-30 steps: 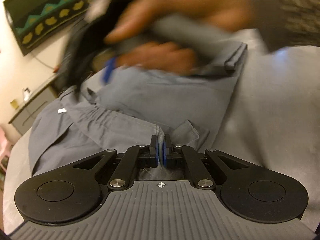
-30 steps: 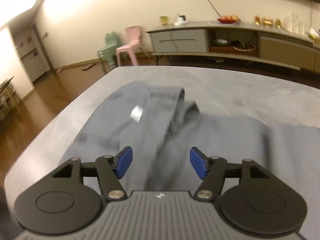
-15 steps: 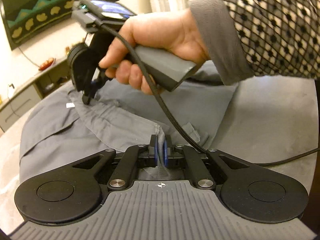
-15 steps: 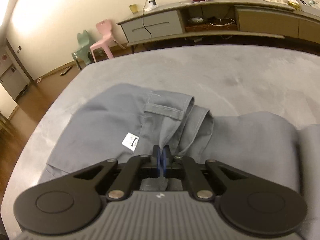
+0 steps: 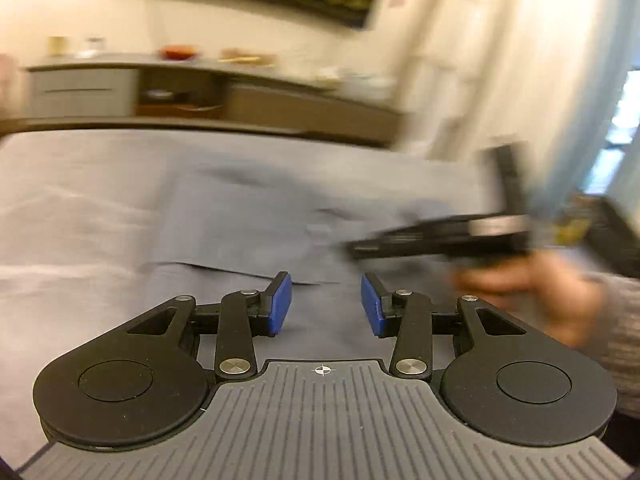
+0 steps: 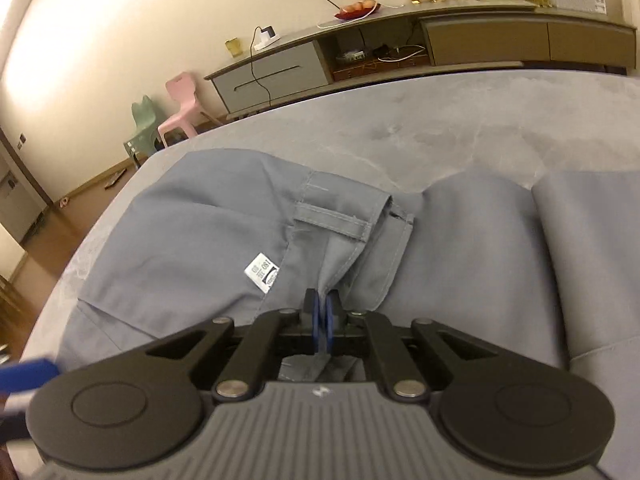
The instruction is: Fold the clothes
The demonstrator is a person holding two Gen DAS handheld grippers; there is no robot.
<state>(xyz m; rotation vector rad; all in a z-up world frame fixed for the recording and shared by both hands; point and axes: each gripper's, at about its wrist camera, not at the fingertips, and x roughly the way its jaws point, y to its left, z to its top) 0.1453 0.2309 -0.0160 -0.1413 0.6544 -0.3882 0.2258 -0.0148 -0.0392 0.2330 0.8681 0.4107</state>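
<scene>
Pinching grey trousers (image 6: 208, 232) are the right gripper (image 6: 321, 322) fingers; left gripper (image 5: 326, 304) fingers, opening, hold nothing.

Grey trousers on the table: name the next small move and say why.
Probably bring the left tongs down onto the grey cotton trousers for a fresh grip. Their jaws are opening with nothing between them, while the right tongs are shut on a fold beside the white label.

Garment (image 6: 192, 240) spread on table (image 6: 460, 120), sideboard (image 6: 400, 48) behind, chairs (image 6: 176, 108) left of it
</scene>
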